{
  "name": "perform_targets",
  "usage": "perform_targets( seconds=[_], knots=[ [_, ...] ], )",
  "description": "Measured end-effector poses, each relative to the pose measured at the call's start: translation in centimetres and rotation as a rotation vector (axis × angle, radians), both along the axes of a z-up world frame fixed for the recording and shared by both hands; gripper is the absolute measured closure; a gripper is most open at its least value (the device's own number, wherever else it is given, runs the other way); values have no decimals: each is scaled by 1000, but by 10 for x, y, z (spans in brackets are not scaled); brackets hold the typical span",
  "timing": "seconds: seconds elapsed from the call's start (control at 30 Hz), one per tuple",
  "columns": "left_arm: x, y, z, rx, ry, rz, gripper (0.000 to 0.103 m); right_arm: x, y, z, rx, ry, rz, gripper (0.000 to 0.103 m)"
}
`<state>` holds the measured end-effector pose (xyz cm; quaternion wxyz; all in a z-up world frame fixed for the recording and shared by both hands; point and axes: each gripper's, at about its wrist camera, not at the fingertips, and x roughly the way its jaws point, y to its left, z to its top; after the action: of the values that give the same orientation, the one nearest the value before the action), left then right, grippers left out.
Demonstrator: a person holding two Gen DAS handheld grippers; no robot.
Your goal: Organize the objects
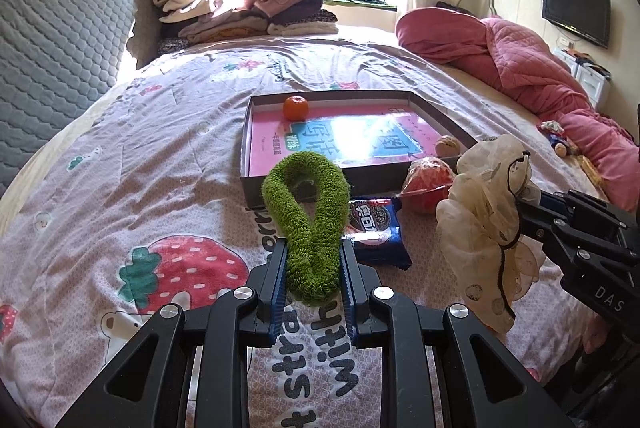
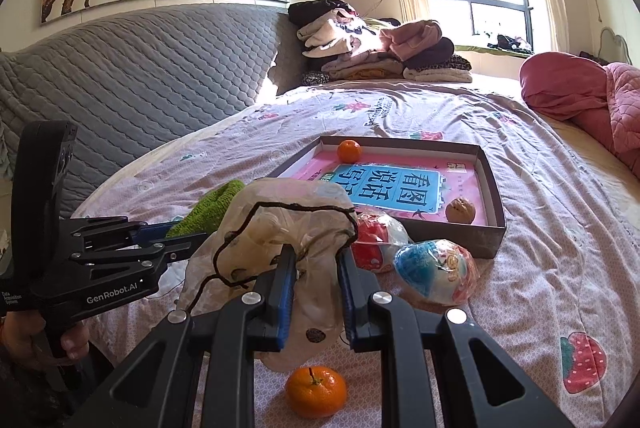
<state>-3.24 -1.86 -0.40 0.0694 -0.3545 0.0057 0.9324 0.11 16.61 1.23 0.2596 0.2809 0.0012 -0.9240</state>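
Note:
My left gripper (image 1: 313, 248) is shut on a fuzzy green knitted loop (image 1: 310, 211), which stands up in front of the shallow grey box (image 1: 440, 115). My right gripper (image 2: 316, 254) is shut on a sheer cream pouch (image 2: 280, 224) with a dark drawstring; the same pouch (image 1: 480, 228) hangs at the right of the left wrist view. Inside the box (image 2: 494, 179) lie a pink book (image 2: 400, 183), a tangerine (image 2: 349, 151) and a walnut (image 2: 460, 210). A second tangerine (image 2: 316, 392) lies on the bedspread below my right gripper.
On the bedspread near the box lie a blue cookie packet (image 1: 376, 228), a red wrapped snack (image 2: 374, 242) and a blue-and-white wrapped snack (image 2: 436, 270). Folded clothes (image 1: 240, 7) are stacked at the far end, and a pink quilt (image 1: 520, 67) lies along the right. A grey headboard (image 2: 140, 83) runs on the left.

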Motion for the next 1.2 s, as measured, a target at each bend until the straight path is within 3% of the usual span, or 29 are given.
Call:
perform_targets(
  seconds=[0.43, 1.2],
  knots=[
    [-1, 0, 15, 26, 45, -3, 79, 3, 5, 11, -35, 45, -1, 82],
    [-50, 0, 66, 100, 124, -6, 79, -27, 21, 48, -53, 131, -63, 82]
  ],
)
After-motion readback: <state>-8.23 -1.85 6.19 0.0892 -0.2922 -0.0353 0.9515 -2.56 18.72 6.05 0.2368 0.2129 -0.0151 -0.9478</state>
